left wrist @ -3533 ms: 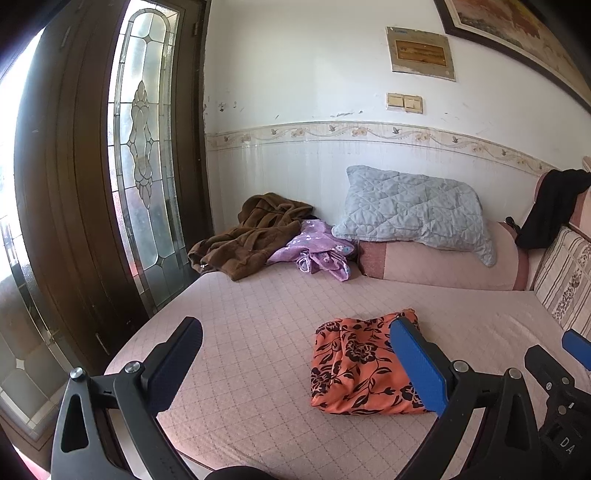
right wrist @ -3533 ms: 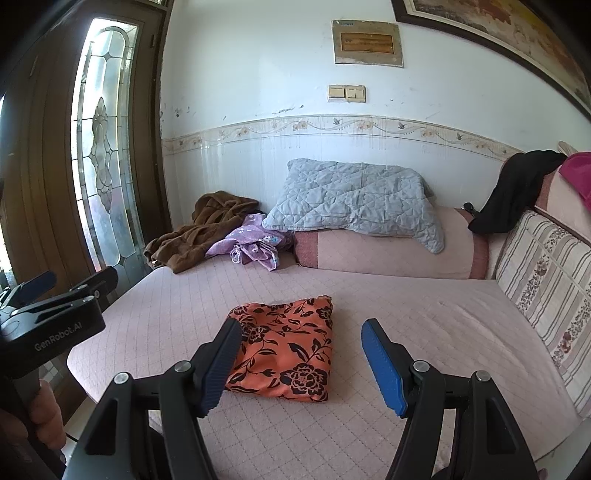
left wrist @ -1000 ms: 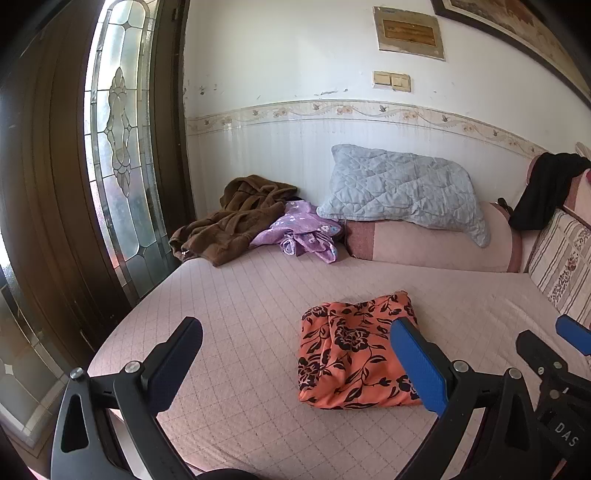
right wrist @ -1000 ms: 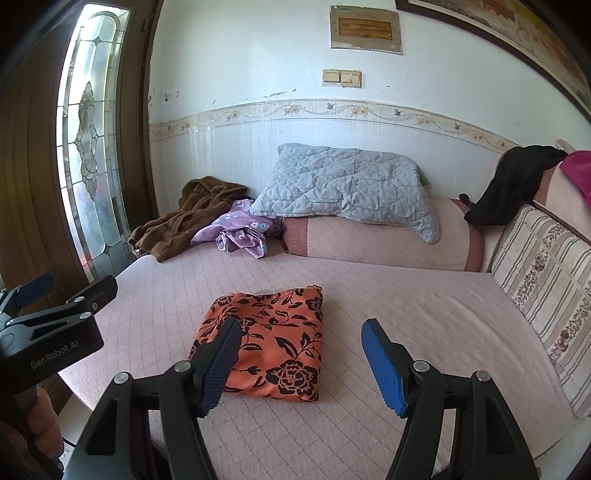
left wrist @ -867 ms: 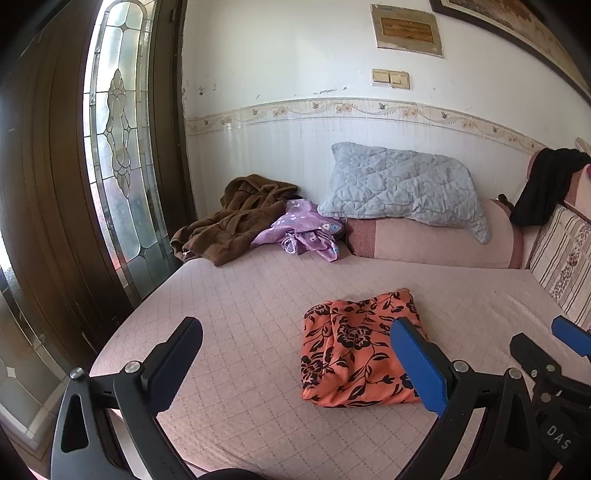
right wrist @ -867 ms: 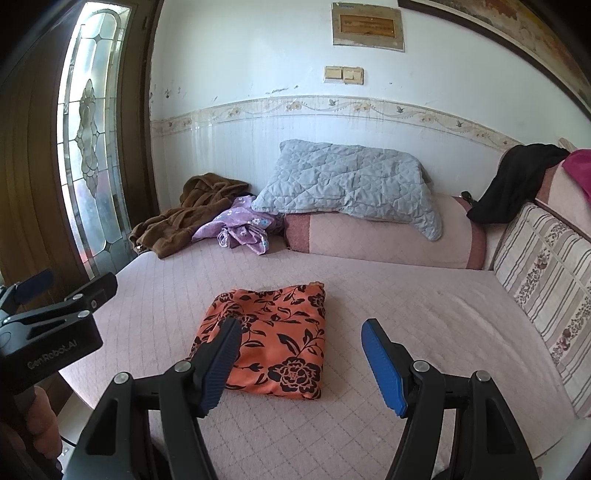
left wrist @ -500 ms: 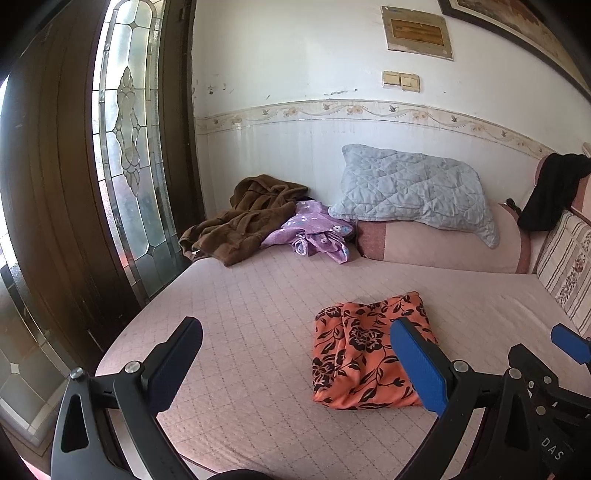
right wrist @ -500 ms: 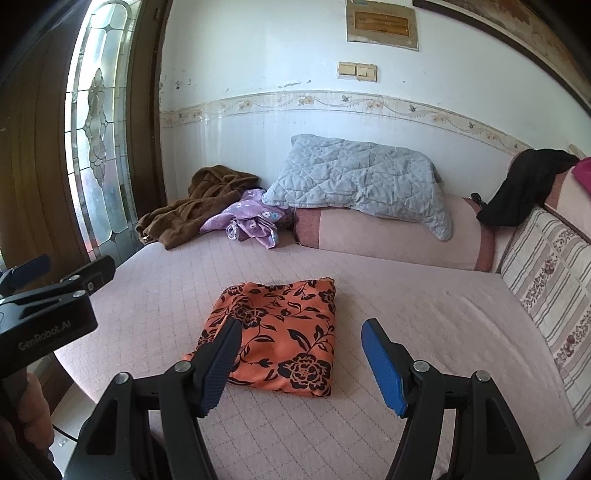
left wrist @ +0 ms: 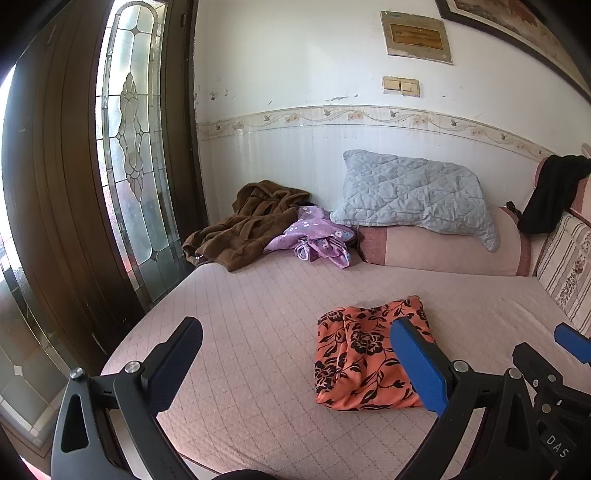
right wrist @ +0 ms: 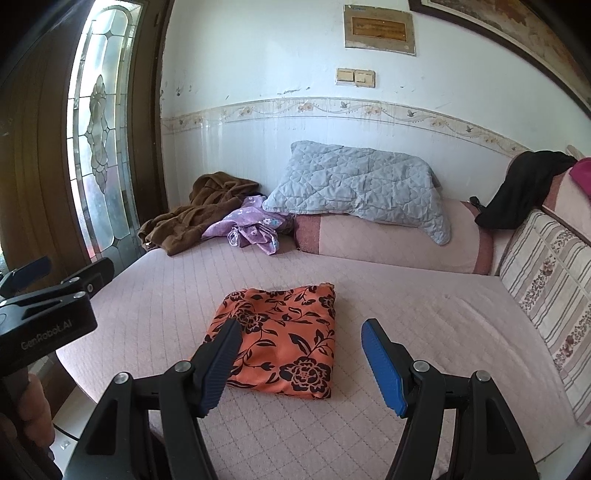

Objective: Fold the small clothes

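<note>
Orange cloth with black flowers lies folded into a rough rectangle on the pink quilted bed, near the middle, toward the near edge. In the left wrist view the same cloth sits right of center, partly hidden behind your left gripper's right finger.

Your right gripper hangs above the near edge of the cloth, fingers spread apart, nothing between them, not touching the fabric. Your left gripper is also released, fingers wide, empty, over bare bed just left of the cloth. The left gripper's body also shows at the left edge of the right wrist view, with a hand below it.

Far end of the bed: a brown robe bunched in the far left corner, a purple garment crumpled just right of it, touching it. A grey quilted pillow rests on a long pink bolster against the wall. A black garment drapes over the right backrest, above a striped cushion. A leaded glass door stands on the left; a light switch and a framed plaque are on the far wall.
</note>
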A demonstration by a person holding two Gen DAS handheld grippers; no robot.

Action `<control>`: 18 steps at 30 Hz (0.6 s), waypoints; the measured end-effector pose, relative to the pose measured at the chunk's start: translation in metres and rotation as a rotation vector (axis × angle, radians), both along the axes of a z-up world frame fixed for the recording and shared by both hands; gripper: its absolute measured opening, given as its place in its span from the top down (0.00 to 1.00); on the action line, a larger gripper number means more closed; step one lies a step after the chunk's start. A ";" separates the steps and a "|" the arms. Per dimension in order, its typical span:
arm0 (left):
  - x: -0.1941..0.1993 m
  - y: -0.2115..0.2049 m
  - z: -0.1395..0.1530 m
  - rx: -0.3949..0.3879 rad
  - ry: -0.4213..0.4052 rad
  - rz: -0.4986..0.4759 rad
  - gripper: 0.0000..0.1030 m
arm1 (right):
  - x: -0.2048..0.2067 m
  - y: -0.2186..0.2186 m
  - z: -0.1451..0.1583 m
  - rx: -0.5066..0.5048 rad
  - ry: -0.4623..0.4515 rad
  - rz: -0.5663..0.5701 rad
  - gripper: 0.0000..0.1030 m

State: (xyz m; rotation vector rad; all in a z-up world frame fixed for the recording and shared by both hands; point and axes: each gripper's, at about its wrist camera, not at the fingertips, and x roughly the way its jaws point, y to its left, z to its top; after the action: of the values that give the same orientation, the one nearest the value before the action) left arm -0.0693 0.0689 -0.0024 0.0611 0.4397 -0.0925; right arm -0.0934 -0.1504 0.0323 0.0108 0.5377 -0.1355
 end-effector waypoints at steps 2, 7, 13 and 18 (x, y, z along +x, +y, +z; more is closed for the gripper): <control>-0.001 0.000 0.002 0.001 -0.005 0.000 0.02 | -0.001 0.000 0.001 0.000 -0.001 0.000 0.31; -0.003 0.000 0.003 0.001 -0.007 -0.008 0.02 | -0.003 0.000 0.003 -0.002 -0.007 -0.006 0.31; -0.005 -0.001 0.005 0.006 -0.008 -0.011 0.02 | -0.005 -0.001 0.004 0.000 -0.009 -0.015 0.31; -0.006 -0.001 0.004 0.001 -0.007 -0.023 0.02 | -0.007 -0.003 0.005 0.001 -0.011 -0.022 0.31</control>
State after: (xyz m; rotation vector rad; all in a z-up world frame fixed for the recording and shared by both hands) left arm -0.0751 0.0676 0.0015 0.0679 0.4323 -0.1145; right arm -0.1006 -0.1539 0.0373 0.0184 0.5270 -0.1562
